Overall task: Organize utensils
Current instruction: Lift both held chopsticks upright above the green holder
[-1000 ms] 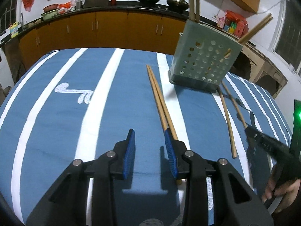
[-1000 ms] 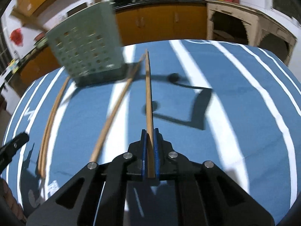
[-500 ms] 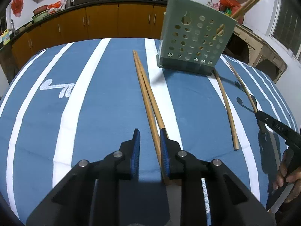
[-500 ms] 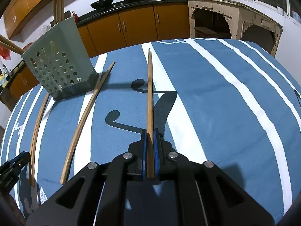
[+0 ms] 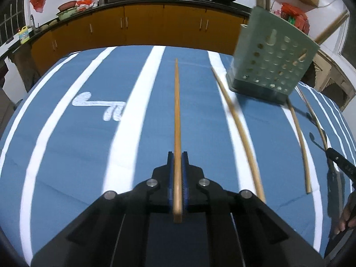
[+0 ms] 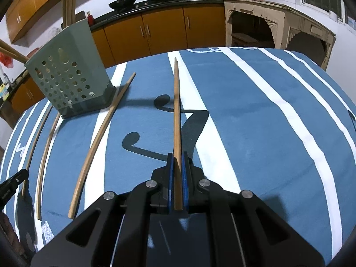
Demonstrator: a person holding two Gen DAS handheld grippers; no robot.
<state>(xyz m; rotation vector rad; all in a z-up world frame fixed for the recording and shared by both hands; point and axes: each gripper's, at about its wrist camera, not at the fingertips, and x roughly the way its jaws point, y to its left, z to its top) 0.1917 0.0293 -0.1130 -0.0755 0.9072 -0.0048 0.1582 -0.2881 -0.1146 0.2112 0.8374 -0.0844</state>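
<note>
My left gripper [image 5: 177, 178] is shut on a wooden chopstick [image 5: 176, 115] that points straight ahead over the blue striped cloth [image 5: 77, 155]. My right gripper [image 6: 177, 178] is shut on another wooden chopstick [image 6: 176, 111], also pointing ahead. A pale green perforated utensil holder [image 5: 270, 66] stands at the far right in the left wrist view, and at the far left in the right wrist view [image 6: 66, 82], with sticks standing in it. Loose chopsticks lie on the cloth: one [image 5: 239, 129] right of my left gripper, one [image 6: 100, 138] beside the holder.
Two more chopsticks [image 6: 47, 146] lie left of the holder in the right wrist view. Orange kitchen cabinets [image 5: 144, 26] with pans run along the far wall. A wooden shelf unit [image 6: 278, 29] stands at the back right. The other gripper's tip [image 5: 342, 166] shows at the right edge.
My left gripper has closed on one of the two chopsticks and lifted it away from its partner. The right gripper keeps its chopstick and has barely moved.
</note>
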